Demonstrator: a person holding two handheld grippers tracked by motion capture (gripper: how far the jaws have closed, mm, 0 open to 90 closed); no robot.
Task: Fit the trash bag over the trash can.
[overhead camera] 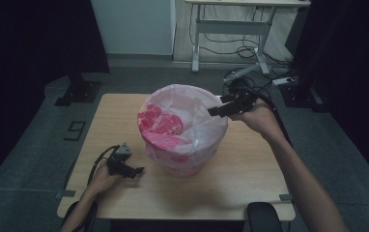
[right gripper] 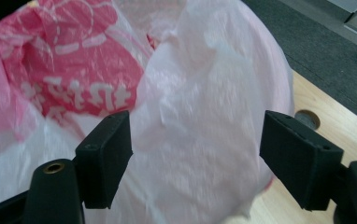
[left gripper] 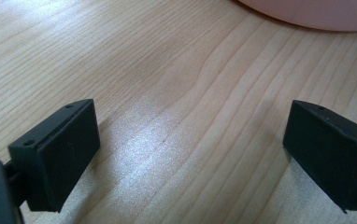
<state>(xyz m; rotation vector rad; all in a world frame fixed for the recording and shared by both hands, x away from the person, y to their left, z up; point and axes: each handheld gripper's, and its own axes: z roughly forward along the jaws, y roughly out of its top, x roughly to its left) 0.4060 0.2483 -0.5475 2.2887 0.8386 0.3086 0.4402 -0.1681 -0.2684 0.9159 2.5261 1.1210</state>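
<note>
A pink bin (overhead camera: 185,169) stands mid-table, lined with a white plastic bag printed in red and pink (overhead camera: 173,121). My right gripper (overhead camera: 212,111) hovers at the bin's right rim, pointing left. In the right gripper view its jaws stand open (right gripper: 197,161), with the white film of the bag (right gripper: 200,88) bulging between and behind them and the pads not pressing on it. My left gripper (overhead camera: 140,170) lies low on the table at the front left, pointing toward the bin. Its jaws are wide open (left gripper: 190,149) over bare wood, and the bin's base (left gripper: 317,11) is just ahead.
The wooden table (overhead camera: 240,174) has a round cable hole (right gripper: 307,119) near the bin. Behind the table stand a desk frame (overhead camera: 231,29), loose floor cables (overhead camera: 243,50) and a black stand base (overhead camera: 78,92). A dark rounded object (overhead camera: 262,215) sits at the table's front edge.
</note>
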